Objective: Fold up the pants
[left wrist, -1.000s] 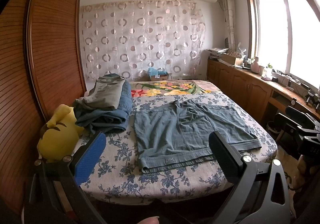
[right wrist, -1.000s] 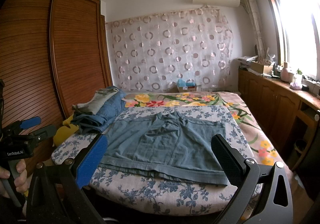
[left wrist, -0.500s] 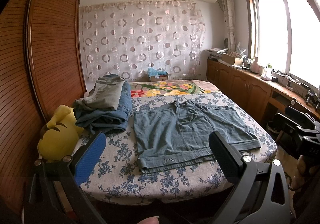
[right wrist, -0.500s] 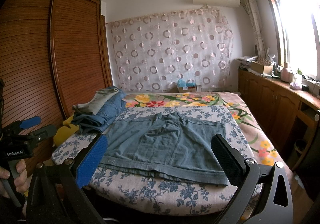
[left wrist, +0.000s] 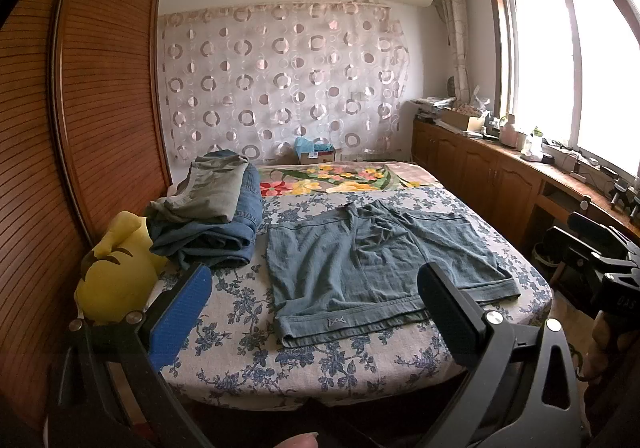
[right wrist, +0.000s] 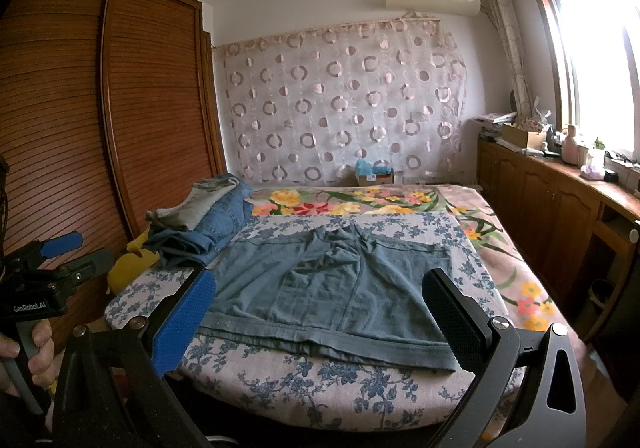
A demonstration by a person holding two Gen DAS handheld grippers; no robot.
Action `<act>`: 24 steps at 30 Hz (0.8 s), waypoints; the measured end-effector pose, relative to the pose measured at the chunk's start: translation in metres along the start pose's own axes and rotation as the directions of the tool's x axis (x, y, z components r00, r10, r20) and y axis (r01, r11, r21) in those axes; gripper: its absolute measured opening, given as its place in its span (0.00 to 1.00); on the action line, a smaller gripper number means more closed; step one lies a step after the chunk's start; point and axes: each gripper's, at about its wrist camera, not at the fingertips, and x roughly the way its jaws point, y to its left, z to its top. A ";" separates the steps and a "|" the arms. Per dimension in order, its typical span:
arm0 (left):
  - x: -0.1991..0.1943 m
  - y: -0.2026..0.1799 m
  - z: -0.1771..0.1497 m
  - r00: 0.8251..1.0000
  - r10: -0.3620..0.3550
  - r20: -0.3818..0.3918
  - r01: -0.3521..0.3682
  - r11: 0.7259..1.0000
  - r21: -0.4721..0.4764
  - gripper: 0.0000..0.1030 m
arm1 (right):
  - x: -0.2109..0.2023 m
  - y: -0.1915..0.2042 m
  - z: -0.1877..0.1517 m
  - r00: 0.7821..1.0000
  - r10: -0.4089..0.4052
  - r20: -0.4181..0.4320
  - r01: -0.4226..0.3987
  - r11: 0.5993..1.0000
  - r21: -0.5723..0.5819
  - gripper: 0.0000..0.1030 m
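So we've got both grippers held back off the foot of the bed [left wrist: 248, 364], nothing grabbed yet. The left gripper [left wrist: 316, 312] has its jaws spread wide and empty, and the right gripper [right wrist: 320, 318] is the same, wide apart with nothing between the pads.

The blue-grey shorts [left wrist: 380, 268] are lying flat on the floral sheet straight ahead of both grippers, waistband edge nearest us, legs pointing away toward the flowered blanket [left wrist: 340, 178]. From the left gripper's view the shorts sit ahead and a bit to the right; from the right gripper's view they're pretty much dead centre. Off to the left of the left gripper there's a stack of folded jeans [left wrist: 216, 220] and a yellow plush [left wrist: 116, 276] just beside it.

Our take on the first fold: we go for the two near corners of the waistband, one gripper each, and pinch low enough to catch both layers, not just the top one. The crotch area looks a little rumpled, so we'd lift evenly and keep tension between the grippers, otherwise the crease comes out crooked. Also watch we don't snag the sheet along with the fabric.
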 end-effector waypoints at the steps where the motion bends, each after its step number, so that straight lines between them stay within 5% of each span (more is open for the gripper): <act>1: 0.000 0.000 0.000 1.000 0.000 0.001 0.000 1.000 0.000 1.00 | 0.000 0.000 0.000 1.000 0.000 0.000 0.000 1.000 -0.001 1.00; 24: 0.033 -0.003 -0.017 0.995 -0.027 -0.095 0.025 0.999 -0.022 1.00 | 0.007 -0.014 -0.006 0.999 -0.002 -0.045 0.003 1.000 0.020 1.00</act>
